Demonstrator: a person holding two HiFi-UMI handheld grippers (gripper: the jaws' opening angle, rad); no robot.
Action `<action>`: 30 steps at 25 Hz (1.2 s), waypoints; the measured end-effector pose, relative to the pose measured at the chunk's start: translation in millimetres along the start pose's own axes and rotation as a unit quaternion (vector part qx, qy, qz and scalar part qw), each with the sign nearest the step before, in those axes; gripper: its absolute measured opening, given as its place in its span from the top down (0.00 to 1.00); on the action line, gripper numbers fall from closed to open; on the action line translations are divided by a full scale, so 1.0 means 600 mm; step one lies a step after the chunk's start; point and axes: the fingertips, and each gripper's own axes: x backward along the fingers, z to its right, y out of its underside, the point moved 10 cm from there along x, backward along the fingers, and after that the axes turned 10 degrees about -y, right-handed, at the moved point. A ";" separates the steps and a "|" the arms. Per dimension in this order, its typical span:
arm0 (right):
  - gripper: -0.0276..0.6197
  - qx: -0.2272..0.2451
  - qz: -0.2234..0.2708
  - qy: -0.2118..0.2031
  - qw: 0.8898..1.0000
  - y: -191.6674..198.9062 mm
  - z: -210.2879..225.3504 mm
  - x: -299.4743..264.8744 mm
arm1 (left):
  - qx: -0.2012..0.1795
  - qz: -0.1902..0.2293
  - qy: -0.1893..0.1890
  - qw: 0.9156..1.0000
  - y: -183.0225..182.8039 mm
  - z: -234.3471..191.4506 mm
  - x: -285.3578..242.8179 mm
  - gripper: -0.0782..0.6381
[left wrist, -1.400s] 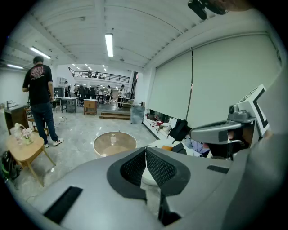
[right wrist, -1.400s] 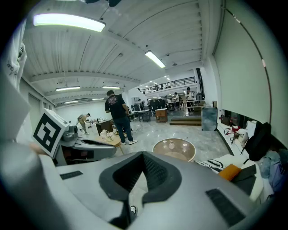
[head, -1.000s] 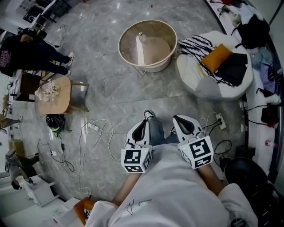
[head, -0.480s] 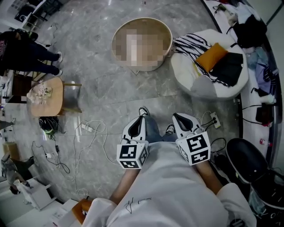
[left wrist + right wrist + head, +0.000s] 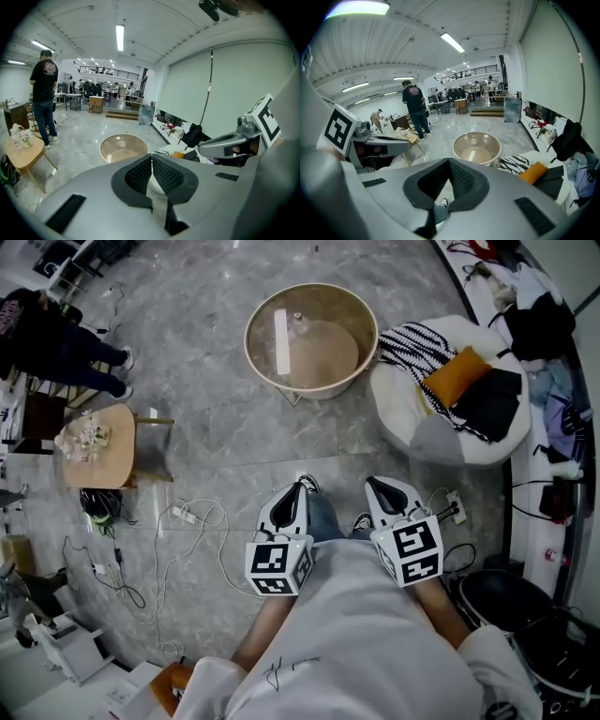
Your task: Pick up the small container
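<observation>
Approach phase; nothing is picked up yet. Left gripper and right gripper both have jaws together and empty, held by the person's body and well short of the round table. Small container stands on the table's glass top, just past centre. It looks like a clear, bulbous little bottle, but it's too small to be sure. The table is a transparent disc in a beige drum-shaped rim, on a glossy grey marble floor. Next, as I judge it: close in on the table, open one gripper, bracket the container.
</observation>
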 end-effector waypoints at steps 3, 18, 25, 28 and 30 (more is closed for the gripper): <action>0.93 0.001 -0.006 -0.002 1.000 -0.022 0.003 -0.029 | 0.002 -0.001 0.002 1.000 -0.017 -0.022 -0.019 0.86; 0.93 -0.026 0.015 -0.008 1.000 -0.144 -0.020 -0.158 | 0.003 0.012 0.041 0.999 -0.120 -0.155 -0.098 0.86; 0.93 -0.052 0.015 -0.085 0.995 -0.188 -0.051 -0.210 | 0.009 0.026 0.054 0.998 -0.151 -0.225 -0.122 0.86; 0.93 -0.049 0.016 -0.067 0.996 -0.199 -0.060 -0.230 | 0.012 0.028 0.060 0.998 -0.158 -0.250 -0.132 0.86; 0.93 -0.042 0.016 -0.061 0.997 -0.204 -0.067 -0.243 | 0.014 0.031 0.064 0.997 -0.163 -0.265 -0.137 0.86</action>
